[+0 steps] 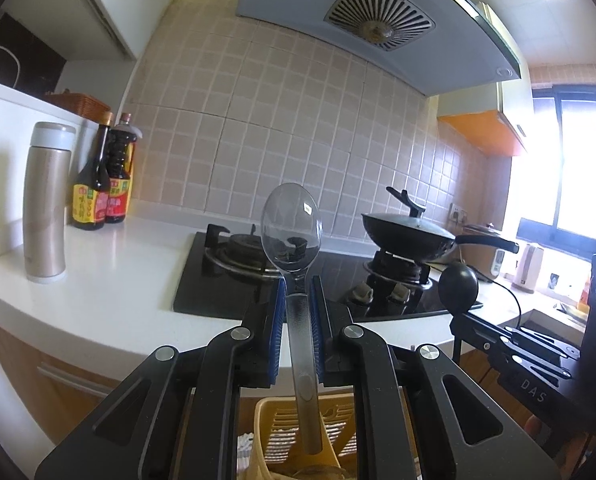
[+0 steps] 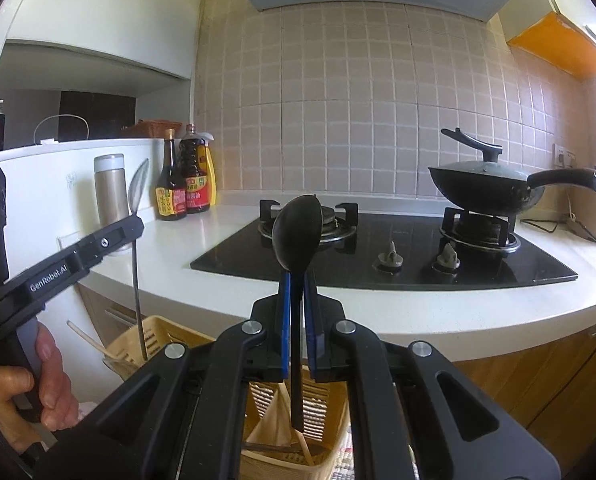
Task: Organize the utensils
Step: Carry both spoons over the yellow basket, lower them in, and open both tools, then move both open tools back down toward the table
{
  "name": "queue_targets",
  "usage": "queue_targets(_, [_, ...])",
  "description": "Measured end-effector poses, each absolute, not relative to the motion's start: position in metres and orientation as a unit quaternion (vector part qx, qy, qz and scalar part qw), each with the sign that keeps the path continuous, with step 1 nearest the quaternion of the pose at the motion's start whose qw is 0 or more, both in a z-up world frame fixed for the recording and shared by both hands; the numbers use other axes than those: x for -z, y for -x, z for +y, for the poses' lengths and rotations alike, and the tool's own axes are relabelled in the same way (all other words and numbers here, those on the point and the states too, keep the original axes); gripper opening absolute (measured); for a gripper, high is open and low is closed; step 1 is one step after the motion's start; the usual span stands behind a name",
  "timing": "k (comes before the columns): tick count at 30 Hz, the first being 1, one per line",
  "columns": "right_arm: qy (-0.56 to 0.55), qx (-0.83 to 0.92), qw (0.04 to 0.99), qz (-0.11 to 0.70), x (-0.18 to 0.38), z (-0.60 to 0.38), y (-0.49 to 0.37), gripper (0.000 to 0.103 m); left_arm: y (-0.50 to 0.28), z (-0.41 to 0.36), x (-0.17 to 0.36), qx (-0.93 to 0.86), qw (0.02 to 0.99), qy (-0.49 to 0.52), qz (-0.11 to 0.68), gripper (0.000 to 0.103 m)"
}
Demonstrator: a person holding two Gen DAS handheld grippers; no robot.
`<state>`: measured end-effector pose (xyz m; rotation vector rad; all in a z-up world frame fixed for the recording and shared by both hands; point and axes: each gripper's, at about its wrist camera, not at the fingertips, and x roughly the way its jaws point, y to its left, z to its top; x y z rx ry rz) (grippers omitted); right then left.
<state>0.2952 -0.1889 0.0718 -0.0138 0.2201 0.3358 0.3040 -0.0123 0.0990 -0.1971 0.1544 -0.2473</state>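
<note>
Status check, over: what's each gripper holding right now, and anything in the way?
Left gripper shut on clear spoon. Right gripper shut on black spoon. Yellow basket below, unobstructed.

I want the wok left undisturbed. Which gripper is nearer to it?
Right. The right gripper, holding the black spoon, is closer to the wok; the left gripper, with the clear spoon, is farther left.

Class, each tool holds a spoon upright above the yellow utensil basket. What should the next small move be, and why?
Probably lower both spoons straight down. The left tool grips the clear spoon and the right tool grips the black spoon, both handle-down, with the handle tips just at or above the yellow basket. Opening now might let them tip.
</note>
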Motion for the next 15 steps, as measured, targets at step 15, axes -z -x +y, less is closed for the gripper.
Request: queue_targets(15, [-0.032,-0.194,0.968,0.158,-0.071,-0.207,-0.266,0.006,-0.267,0.007,-0.117,0.133,0.983,0.104,0.078,0.05])
